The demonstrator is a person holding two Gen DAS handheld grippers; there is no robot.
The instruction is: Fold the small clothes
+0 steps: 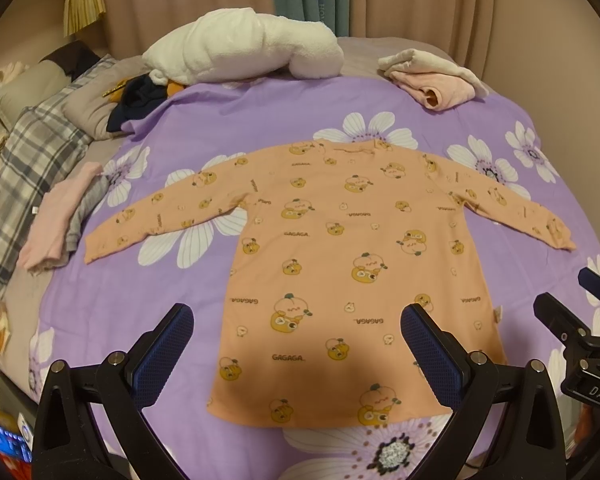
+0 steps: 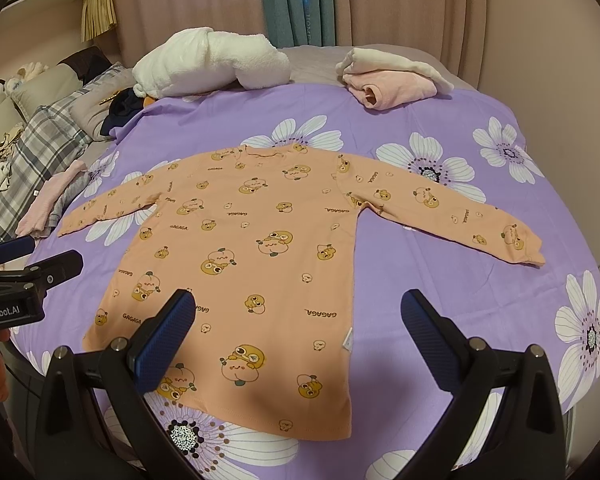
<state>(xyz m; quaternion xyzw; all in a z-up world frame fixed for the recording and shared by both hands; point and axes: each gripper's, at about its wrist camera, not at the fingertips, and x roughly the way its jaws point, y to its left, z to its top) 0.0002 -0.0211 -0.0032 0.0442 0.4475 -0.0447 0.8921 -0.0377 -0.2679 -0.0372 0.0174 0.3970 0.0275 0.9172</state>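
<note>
**Desk:** What sits closest to the lens?

**Photographer:** The left gripper (image 1: 297, 330), bottom centre of the left wrist view, fingers spread wide with nothing between them, poised above the hem of a peach long-sleeved child's top (image 1: 340, 264). The right gripper (image 2: 296, 326), bottom centre of its own view, is equally agape and empty, over the hem's right corner.

**Desk:** And the garment?

**Photographer:** Mid-frame in both views, flat on a purple floral bedsheet (image 1: 204, 120), neckline toward the top of the frame, both sleeves stretched outward. That spread looks deliberate: a smoothed shirt gives clean fold lines.

**Desk:** How far along?

**Photographer:** By my reading, no fold is made yet; a sleeve seems the likely first grab.

**Desk:** Anything else?

**Photographer:** A white fleece bundle (image 1: 244, 44) at upper centre, a folded pink-and-cream garment (image 1: 432, 76) at upper right, and pink and grey clothes (image 1: 60, 220) at the left edge, apparently kept clear of the working area.
</note>
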